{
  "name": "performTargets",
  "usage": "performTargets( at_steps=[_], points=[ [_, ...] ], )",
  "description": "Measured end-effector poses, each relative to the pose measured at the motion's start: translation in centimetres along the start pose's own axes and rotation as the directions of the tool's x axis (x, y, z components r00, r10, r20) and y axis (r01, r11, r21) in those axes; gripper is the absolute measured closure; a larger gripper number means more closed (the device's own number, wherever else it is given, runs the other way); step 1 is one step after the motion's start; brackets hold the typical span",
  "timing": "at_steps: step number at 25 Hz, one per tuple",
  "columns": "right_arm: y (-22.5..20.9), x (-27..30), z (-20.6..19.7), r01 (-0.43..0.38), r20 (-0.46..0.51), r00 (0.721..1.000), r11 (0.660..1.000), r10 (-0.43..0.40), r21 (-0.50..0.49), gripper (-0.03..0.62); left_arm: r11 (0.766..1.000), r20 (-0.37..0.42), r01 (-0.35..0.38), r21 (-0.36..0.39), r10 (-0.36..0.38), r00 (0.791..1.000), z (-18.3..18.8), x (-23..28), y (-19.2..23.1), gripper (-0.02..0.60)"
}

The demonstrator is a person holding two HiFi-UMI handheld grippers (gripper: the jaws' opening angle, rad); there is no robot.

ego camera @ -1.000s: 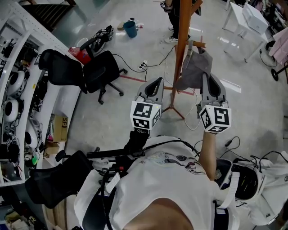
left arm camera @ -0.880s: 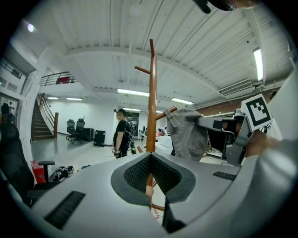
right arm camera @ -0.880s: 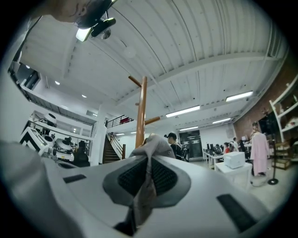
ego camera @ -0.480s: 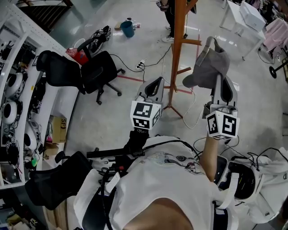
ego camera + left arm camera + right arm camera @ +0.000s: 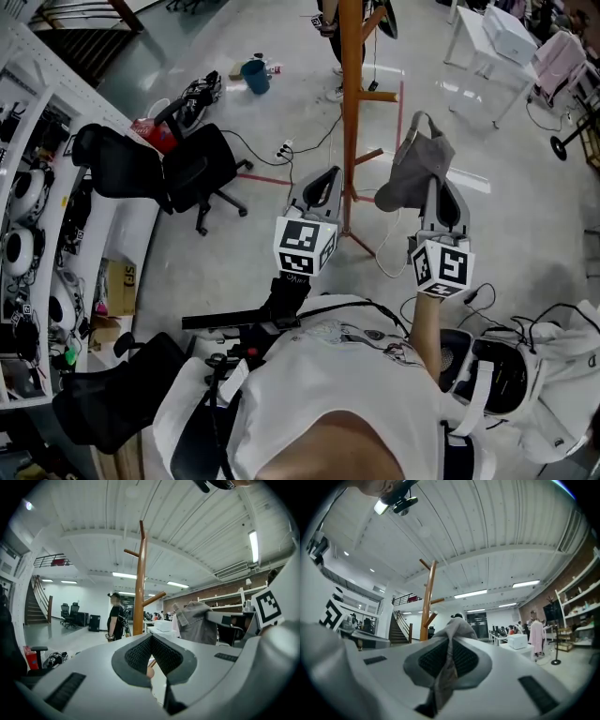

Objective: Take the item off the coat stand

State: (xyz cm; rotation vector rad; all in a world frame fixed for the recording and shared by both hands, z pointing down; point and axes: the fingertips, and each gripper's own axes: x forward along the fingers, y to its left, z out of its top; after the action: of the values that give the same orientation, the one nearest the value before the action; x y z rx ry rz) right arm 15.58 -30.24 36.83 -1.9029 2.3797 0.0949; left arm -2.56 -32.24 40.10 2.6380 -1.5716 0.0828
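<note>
Right gripper jaws pinch cap, now off stand.

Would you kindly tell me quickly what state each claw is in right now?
Left claw: closed, nothing in it.
Right claw: closed on the grey cap.

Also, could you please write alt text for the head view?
The right claw holds a grey cap, off the pegs of the wooden coat stand beside it. The left claw is shut and empty. A black office chair stands at left.
</note>
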Motion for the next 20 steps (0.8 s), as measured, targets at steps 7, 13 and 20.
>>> performTargets(
  at_steps=[7, 13, 20],
  points=[
    [1.5, -0.7, -2.9, -0.019, -0.043, 0.999, 1.0, 0.019, 0.013, 0.568, 0.999, 0.015, 0.038, 0.018, -0.038, 0.999, 0.2, 0.9, -1.9, 0.58],
    [2.7, -1.1, -4.0, -0.039, -0.056, 0.998, 0.999, 0.04, 0.021, 0.568, 0.998, 0.018, 0.06, 0.016, -0.061, 0.998, -0.2, 1.2, -2.9, 0.578],
    [3.0, -1.1, -3.2, -0.058, -0.041, 0.997, 0.998, 0.058, 0.005, 0.568, 0.998, 0.01, 0.069, 0.012, -0.069, 0.998, -0.4, 1.6, -3.6, 0.579]
  ],
)
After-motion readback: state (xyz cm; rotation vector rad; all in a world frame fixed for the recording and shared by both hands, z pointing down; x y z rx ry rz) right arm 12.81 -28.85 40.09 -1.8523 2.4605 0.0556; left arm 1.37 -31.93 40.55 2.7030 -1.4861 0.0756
